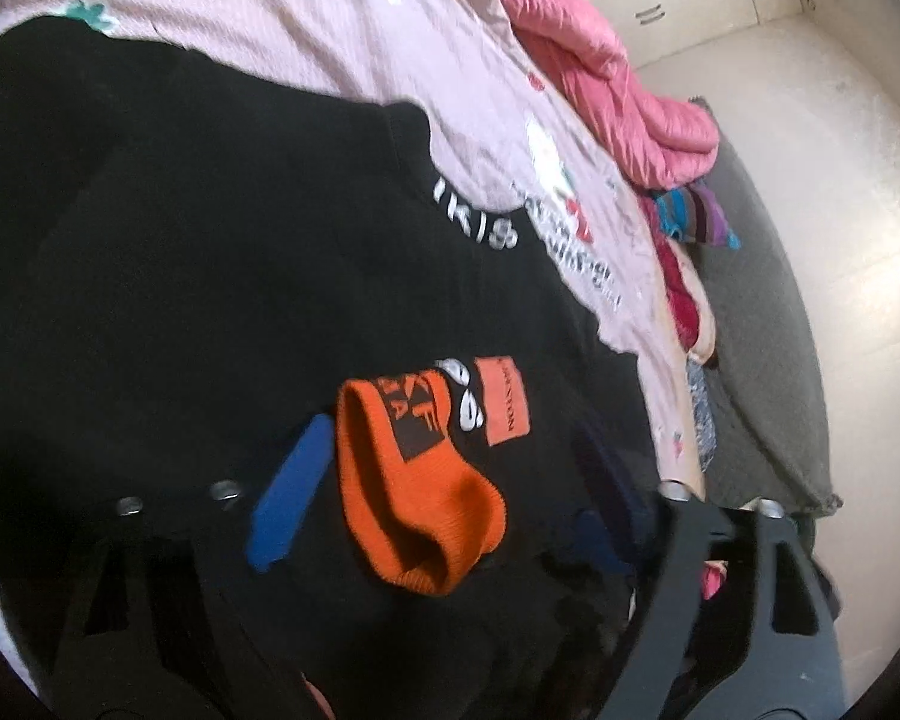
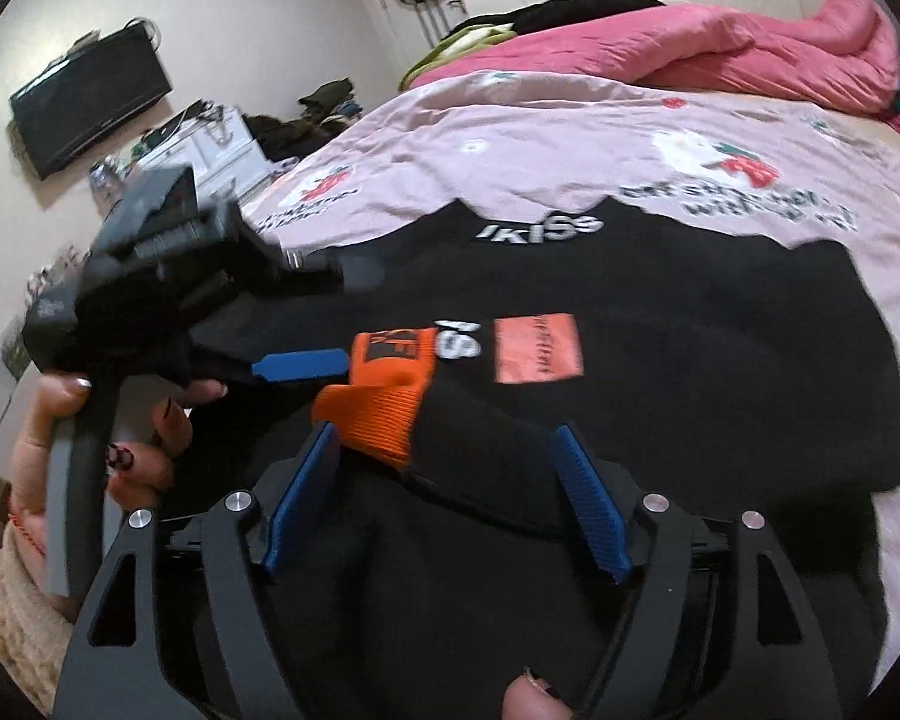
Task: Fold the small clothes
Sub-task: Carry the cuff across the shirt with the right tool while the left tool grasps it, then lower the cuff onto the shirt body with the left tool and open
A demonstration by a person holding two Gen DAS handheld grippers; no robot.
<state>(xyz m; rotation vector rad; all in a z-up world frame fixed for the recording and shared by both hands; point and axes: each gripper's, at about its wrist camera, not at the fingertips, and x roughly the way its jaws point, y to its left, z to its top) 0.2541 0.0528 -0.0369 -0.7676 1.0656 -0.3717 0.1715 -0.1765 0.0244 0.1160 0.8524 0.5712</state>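
Garment: black sweatshirt lies spread flat on the pink bedsheet, white lettering at its far edge; laid out this way, I judge, so the sleeves can be brought inward for a fold
Sleeve: black sleeve with orange cuff is drawn across the chest, the cuff resting beside the orange patch; likely set there as the first inward fold
Right gripper: jaws stand well apart, blue pads either side of the sleeve just behind the cuff; the pads do not press on it, so the sleeve lies loose between them
Left gripper: jaws apart, one blue pad just beside the cuff, the other dark and blurred; no cloth pinched; a hand holds its handle
Surroundings: pink quilt bunched at the far side of the bed, clear of the work
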